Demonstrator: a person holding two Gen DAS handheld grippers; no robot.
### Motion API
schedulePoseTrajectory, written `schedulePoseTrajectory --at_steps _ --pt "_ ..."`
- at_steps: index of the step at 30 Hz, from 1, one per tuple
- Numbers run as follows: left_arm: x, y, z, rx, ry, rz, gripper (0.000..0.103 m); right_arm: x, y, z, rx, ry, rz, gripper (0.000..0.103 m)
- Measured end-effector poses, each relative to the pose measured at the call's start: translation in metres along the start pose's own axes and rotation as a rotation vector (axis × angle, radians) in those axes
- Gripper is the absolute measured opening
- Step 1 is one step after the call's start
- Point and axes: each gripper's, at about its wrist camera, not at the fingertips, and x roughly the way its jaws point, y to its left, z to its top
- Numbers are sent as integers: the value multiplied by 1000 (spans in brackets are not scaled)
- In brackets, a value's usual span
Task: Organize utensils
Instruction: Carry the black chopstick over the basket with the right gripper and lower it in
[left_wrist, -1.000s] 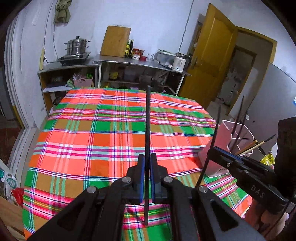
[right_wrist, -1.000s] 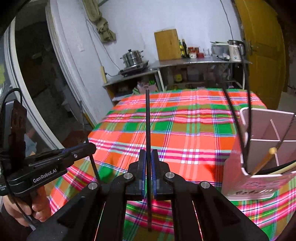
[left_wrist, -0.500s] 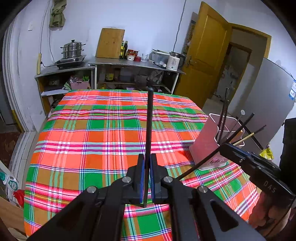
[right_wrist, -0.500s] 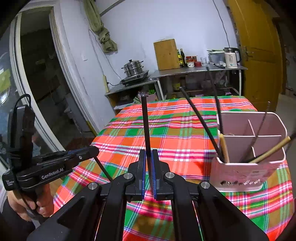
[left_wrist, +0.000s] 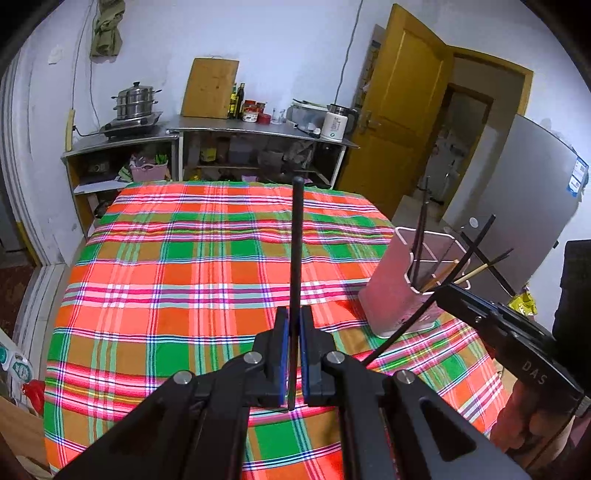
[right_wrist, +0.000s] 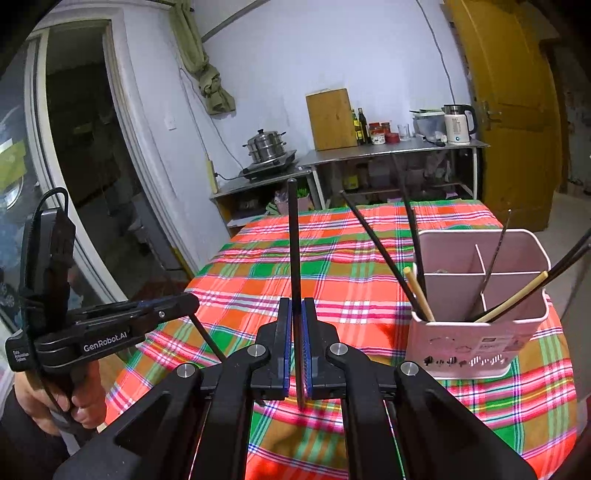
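My left gripper (left_wrist: 291, 325) is shut on a black chopstick (left_wrist: 296, 258) that stands upright above the plaid tablecloth (left_wrist: 184, 295). My right gripper (right_wrist: 294, 317) is shut on another black chopstick (right_wrist: 293, 251), also upright. A pink divided utensil holder (right_wrist: 476, 332) stands on the table to the right, holding several black and wooden chopsticks. In the left wrist view the holder (left_wrist: 391, 288) sits right of centre, with the right gripper (left_wrist: 443, 291) just in front of it. In the right wrist view the left gripper (right_wrist: 188, 302) is at the left, over the table's edge.
A metal counter (left_wrist: 258, 129) with a kettle, jars and a wooden board stands behind the table. A steamer pot (left_wrist: 135, 99) sits on a side shelf. A yellow door (left_wrist: 402, 110) is open at the back right. A grey fridge (left_wrist: 524, 192) stands at the right.
Both grippers have pulled back and risen from the table, chopsticks still held. The holder has shifted from close at the right edge toward the centre of the right wrist view.
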Motion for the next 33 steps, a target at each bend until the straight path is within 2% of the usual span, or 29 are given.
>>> schedulePoseTrajectory --at_steps 11,23,33 --pt "-6 -40 18 44 -14 -93 6 -31 -19 10 16 -54 -29 5" --pt "-4 -108 60 135 -52 -211 6 -77 -47 42 36 -150 -115 5" --pt "6 -141 93 168 -72 -262 6 -96 -61 68 33 -212 -162 5"
